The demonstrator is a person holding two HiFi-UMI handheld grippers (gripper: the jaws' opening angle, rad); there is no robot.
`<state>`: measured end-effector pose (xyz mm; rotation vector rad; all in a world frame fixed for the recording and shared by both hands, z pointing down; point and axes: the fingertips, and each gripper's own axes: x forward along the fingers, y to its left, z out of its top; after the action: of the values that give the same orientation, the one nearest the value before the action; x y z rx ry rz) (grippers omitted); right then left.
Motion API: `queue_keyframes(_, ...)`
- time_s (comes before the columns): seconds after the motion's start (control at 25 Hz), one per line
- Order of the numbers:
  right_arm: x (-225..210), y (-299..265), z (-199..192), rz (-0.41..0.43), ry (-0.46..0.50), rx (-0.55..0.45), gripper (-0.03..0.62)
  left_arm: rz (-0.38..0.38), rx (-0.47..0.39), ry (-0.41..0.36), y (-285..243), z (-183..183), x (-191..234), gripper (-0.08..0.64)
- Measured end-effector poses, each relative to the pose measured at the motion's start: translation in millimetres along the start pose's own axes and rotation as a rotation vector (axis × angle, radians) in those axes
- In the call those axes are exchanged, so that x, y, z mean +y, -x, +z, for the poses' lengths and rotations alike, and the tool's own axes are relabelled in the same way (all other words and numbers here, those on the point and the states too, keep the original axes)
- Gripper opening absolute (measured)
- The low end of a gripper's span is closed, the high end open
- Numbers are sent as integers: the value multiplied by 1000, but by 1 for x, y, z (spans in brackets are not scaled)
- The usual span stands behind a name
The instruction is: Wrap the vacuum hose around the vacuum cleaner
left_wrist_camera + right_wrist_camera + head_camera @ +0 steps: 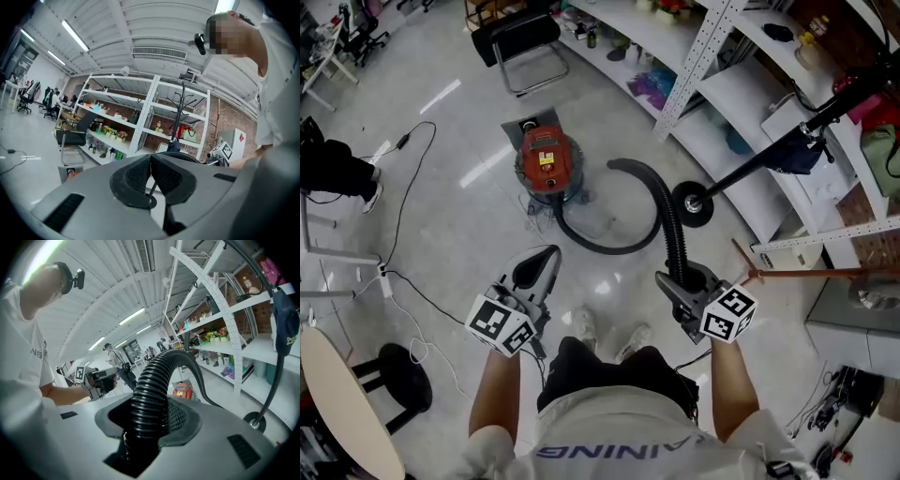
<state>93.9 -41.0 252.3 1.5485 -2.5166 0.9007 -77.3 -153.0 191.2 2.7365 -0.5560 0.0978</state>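
1. Head view: the red vacuum cleaner (548, 164) stands on the floor (459, 234) ahead of the person. Its black hose (661, 202) leaves the cleaner's near side, sweeps along the floor in a loop, then arches up to the near right of the cleaner.
2. Right gripper view: the right claw (150, 420) is clamped across the ribbed hose (152, 394), pads pressing on both sides. The hose rises out of the jaws and bends over toward the cleaner (183, 391) beyond.
3. Left gripper view: the left claw (151, 176) has its pads closed tip to tip with nothing between them.
4. Handling, as I judge it: the hose looks light and springy, bending freely along its length but stiff across its ribs, so it will want to uncoil. The ribs should keep the pads from sliding. The cleaner looks light enough to be dragged or tipped by a hard pull.
5. Where to hold: a grip square across the ribs, as the right claw has. The free claw could take a second hold nearer the cleaner, to steer each turn.
6. Pose: both forearms reach forward from the person's waist on the near side of the cleaner. The left claw (534, 272) and right claw (680, 286) point toward the cleaner, tilted slightly downward, well apart from each other.
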Motion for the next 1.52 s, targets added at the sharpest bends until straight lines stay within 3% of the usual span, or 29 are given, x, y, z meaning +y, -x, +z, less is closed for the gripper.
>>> queue_keyframes(0.32, 17, -31, 81, -33, 4, -60, 155, 26, -57, -31, 37, 69, 34, 18)
queue_keyframes(0.76, -6, -74, 156, 11, 35, -101, 155, 65, -95, -59, 15, 108, 65, 18)
queue_keyframes(1.12, -68, -108, 221, 76, 78, -104, 155, 139, -113, -81, -46, 143, 97, 18)
queue_keyframes(1.52, -151, -145, 270, 64, 76, -35, 155, 227, -89, -130, -103, 168, 126, 18)
